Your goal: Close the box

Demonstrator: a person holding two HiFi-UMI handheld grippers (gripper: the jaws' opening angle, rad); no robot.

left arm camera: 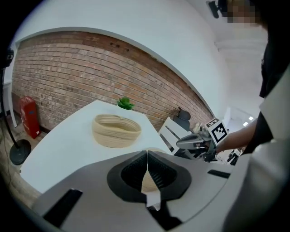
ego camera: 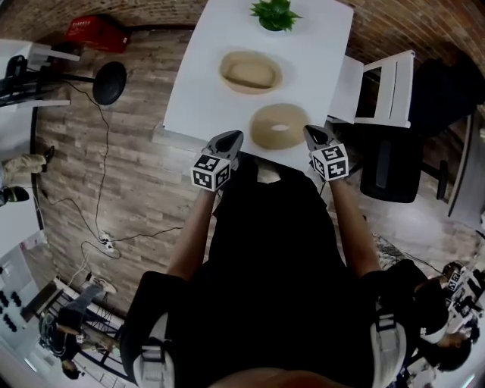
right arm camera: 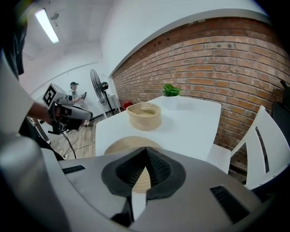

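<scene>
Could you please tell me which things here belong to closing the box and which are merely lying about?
For the job:
- woven box, open, on the white table
- woven lid, lying at the table's near edge
- left tongs and right tongs, both shut and empty

Just lying about:
- potted plant
- white chair
- red object on the floor
- fan

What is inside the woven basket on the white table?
From the head view, the woven basket shows only its own pale bottom, no distinct contents. The gripper views see its wall, not its floor.
</scene>
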